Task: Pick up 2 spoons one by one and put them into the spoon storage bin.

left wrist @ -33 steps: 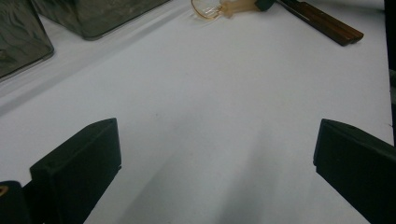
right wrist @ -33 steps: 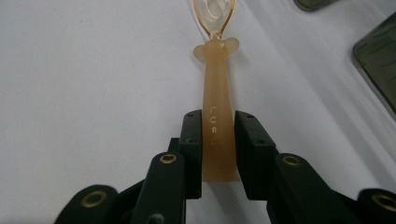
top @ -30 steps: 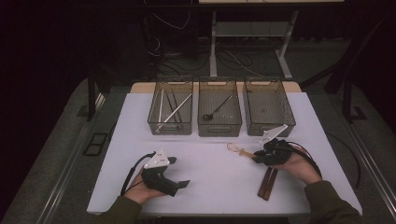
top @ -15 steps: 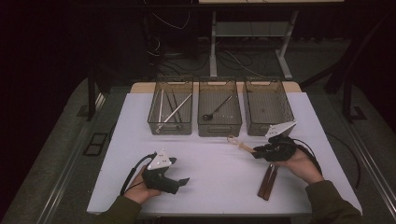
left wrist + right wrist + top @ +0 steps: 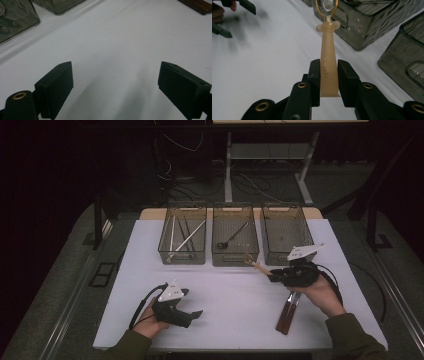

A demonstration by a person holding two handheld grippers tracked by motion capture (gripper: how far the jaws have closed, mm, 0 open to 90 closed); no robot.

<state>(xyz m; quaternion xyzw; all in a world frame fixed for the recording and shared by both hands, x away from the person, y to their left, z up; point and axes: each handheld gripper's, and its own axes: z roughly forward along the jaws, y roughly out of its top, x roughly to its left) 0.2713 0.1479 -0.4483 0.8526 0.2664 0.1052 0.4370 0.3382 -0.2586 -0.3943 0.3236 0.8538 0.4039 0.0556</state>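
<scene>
Cream-handled utensil [image 5: 328, 62], a slim tapered handle with a golden wire loop at its far end, sits clamped between the two black pads of the right tongs [image 5: 328, 75], gripped low on the handle so that most of it juts out ahead. In the high view the right tongs [image 5: 274, 276] are held above the white bench [image 5: 230, 290] in the person's right hand [image 5: 320, 292], and the utensil [image 5: 256, 265] points toward the front wall of the middle bin [image 5: 235, 234], its loop just beside that wall. Whether the loop touches the bin I cannot tell.

Left tongs [image 5: 115, 85] are released, jaws wide apart with bare bench surface between them; they have just been closing a little, and nothing lies between the pads. In the high view the left tongs [image 5: 196, 312] rest low over the near left part of the bench in the left hand [image 5: 147, 320], pointing to the right.

Just under the right hand, a dark brown wooden piece [image 5: 287, 315] lies on the bench, running toward the near edge. Three clear bins stand in a row at the far side: the left bin [image 5: 183, 232] holds several long thin metal sticks, the middle one a long-handled ladle-like spoon [image 5: 231, 236], and the right bin [image 5: 286, 231] stands nearest the right tongs.
</scene>
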